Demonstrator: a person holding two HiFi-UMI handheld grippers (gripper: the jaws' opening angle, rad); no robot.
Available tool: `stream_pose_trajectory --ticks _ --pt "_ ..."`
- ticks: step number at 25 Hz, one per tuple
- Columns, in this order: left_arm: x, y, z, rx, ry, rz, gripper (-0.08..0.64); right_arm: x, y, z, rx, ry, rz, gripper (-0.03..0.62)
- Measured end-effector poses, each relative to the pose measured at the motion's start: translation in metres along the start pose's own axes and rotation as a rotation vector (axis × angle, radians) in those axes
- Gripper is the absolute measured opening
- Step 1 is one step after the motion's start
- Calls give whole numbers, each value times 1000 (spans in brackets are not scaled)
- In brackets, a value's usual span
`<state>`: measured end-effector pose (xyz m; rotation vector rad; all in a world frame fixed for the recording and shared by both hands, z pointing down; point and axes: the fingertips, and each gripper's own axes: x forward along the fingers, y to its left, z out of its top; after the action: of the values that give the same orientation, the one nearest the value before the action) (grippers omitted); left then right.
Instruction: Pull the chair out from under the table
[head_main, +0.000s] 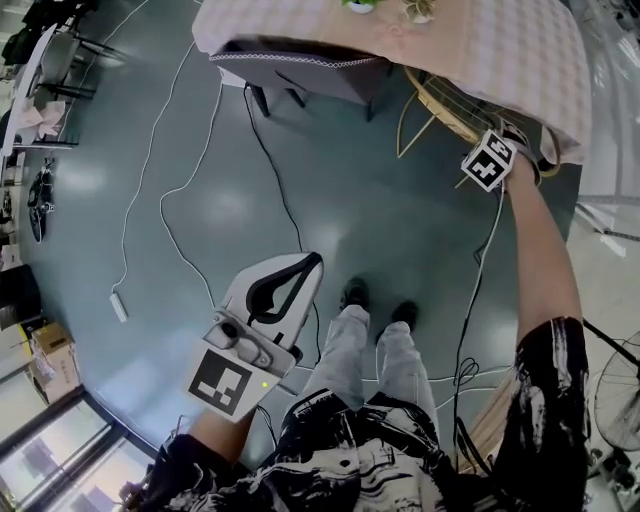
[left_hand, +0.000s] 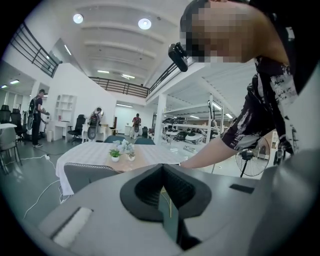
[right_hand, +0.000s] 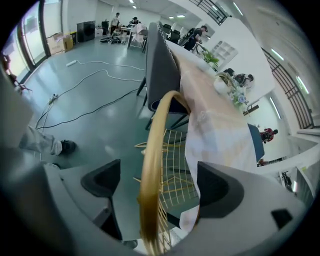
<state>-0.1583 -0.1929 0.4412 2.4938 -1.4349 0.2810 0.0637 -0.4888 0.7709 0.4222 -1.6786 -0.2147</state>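
Well back from the table (head_main: 480, 50), close to the person's body, the left gripper (head_main: 310, 262) has its two jaws pressed together with nothing in them. A gray chair (head_main: 300, 65) is pushed in at the table's left part. The gold wire chair (right_hand: 152, 150) is tucked under its right part, with the seat in under the checked cloth and the round back turned out to the room. At that edge the right gripper (right_hand: 160, 182) has its jaws wide apart, one on each side of the thin gold rim, which stands up tall between them and is not squeezed.
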Motion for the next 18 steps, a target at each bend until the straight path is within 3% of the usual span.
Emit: stream_pose_trajectory --ticks 5,8,10,12,14,18 --pt "48 -7 5 36 -28 -74 3 16 7 -3 -27 28 31 473" --pt "69 -18 3 41 -22 -100 3 23 15 -10 -43 43 46 435" --pt "77 -23 2 38 -16 -111 3 26 14 -14 -80 61 6 316" --pt "80 -26 2 34 -12 -116 3 27 8 -17 -120 80 -51 142" --pt "81 -26 -1 36 -6 -119 3 28 9 -17 -128 91 -29 110" --pt "78 -26 -2 30 0 -109 3 24 17 -13 -66 97 94 31"
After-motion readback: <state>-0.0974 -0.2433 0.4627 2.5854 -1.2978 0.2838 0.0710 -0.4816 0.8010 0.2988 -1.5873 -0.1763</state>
